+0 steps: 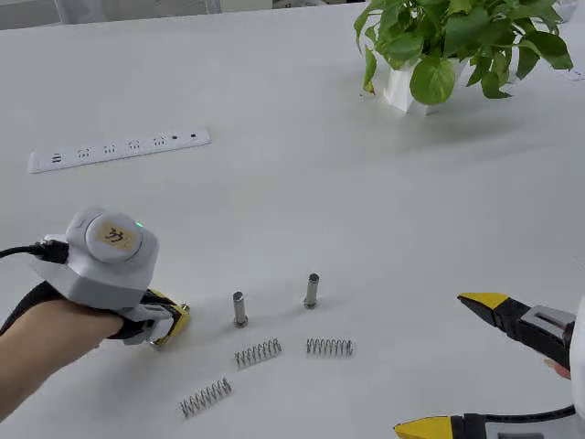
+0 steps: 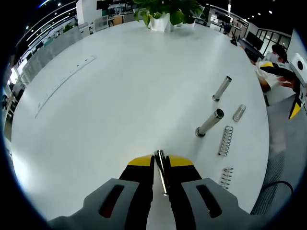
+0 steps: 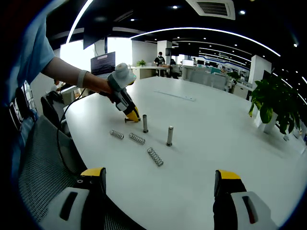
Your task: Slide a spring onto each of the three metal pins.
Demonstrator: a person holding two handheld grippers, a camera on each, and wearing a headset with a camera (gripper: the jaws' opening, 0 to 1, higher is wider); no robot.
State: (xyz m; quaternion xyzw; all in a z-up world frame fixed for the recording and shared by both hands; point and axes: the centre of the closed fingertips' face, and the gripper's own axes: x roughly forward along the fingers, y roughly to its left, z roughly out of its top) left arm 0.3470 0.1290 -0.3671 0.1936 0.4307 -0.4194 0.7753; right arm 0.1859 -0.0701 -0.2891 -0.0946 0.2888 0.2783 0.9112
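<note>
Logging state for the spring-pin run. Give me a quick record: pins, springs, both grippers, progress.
standing pins: left upright pin and right upright pin, both bare, on the table
third pin: clamped in the left gripper
springs: left spring, middle spring, right spring, all lying loose in front of the pins
left gripper: shut on the third pin
right gripper: open, holding nothing
progress: no spring on any pin yet
background: power strip, potted plant
</note>
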